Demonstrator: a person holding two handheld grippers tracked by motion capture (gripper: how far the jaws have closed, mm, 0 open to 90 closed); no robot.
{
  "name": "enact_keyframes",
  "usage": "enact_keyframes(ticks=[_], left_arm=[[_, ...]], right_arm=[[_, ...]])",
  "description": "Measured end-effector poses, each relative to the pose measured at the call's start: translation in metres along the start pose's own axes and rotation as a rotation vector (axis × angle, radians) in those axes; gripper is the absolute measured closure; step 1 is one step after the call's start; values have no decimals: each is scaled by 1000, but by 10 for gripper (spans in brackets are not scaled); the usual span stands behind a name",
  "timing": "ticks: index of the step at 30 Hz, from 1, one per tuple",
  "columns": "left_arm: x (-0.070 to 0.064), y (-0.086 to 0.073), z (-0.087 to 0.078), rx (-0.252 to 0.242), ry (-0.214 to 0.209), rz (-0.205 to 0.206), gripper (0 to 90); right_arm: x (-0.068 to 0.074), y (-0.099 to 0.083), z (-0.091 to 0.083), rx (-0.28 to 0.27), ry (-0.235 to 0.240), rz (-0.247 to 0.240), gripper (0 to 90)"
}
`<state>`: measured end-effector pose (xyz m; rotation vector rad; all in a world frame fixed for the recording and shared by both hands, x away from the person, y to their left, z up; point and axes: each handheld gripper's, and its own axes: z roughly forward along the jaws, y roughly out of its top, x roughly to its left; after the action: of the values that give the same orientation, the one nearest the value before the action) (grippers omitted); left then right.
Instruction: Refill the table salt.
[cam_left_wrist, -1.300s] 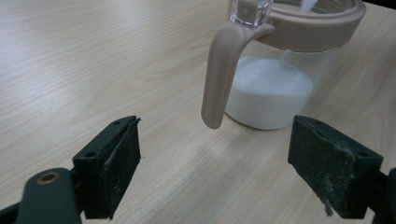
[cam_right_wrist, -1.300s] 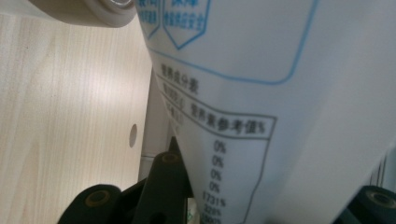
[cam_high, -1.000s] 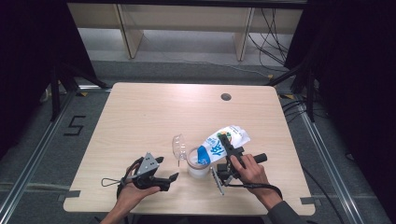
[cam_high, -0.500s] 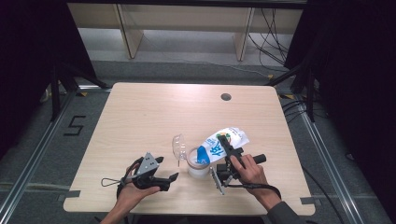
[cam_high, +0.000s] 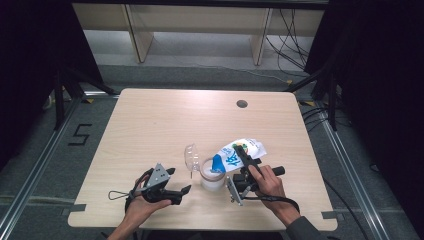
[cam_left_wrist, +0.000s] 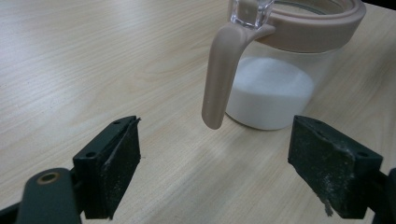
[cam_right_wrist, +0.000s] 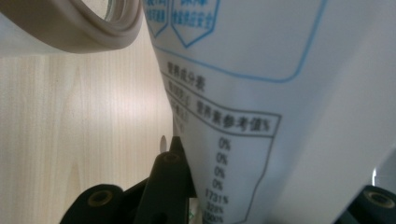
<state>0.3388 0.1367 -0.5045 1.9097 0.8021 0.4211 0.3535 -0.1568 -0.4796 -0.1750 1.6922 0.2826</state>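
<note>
Almost nothing has moved since a second ago; the bag only tips slightly lower. My left gripper (cam_high: 181, 194) rests on the surface (cam_high: 150, 120), gaping and empty, pointing right at the jar (cam_high: 212, 175). My right gripper (cam_high: 242, 151) clamps the bag (cam_high: 239, 152), its long axis slanting down-left, mouth over the jar's rim.

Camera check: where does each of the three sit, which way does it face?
High view: above the person's side, looking forward and down on the light wooden table; both forearms, left gripper, right gripper.
Left gripper view: on that gripper, looking along its parted black jaws at the clear jar with beige rim and white powder.
Right gripper view: against the white, blue-printed bag between its jaws.
Shared: jar, bag.
</note>
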Motion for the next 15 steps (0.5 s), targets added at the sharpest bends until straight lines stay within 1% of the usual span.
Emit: enact_keyframes(ticks=[1,2,3,4,5,6,7,8,9,10,11,12,13,14,15], left_arm=[[1,0,-1,8,2,11,164],[1,0,-1,12,3,12,164],[0,0,0,1,1,2,164],[0,0,0,1,1,2,164],[0,0,0,-2,2,2,164],[0,0,0,0,2,3,164],[1,0,-1,11,4,13,164],[1,0,-1,11,4,12,164],[0,0,0,-2,2,2,164],[0,0,0,-2,2,2,164],[1,0,0,2,2,6,164],[0,0,0,0,1,2,164],[1,0,-1,13,4,13,164],[2,0,-1,15,7,20,164],[1,0,-1,12,4,13,164]], right_arm=[[-3,0,1,-11,13,-23,767],[-4,-1,2,-22,10,-17,768],[-3,-2,2,-13,21,3,769],[-3,-2,2,-13,21,3,769],[-3,-4,3,-24,16,19,769],[-5,-4,3,-21,21,4,770],[-3,-5,2,-16,25,33,770],[-4,-5,3,-26,27,34,770],[-4,-5,3,-32,28,40,770],[-4,-5,3,-23,30,46,770],[-5,-6,3,-40,31,50,771],[-9,-6,2,-31,30,19,771],[-6,-7,4,-49,42,72,771],[-6,-7,3,-43,41,91,772],[-7,-8,3,-46,49,97,772]])
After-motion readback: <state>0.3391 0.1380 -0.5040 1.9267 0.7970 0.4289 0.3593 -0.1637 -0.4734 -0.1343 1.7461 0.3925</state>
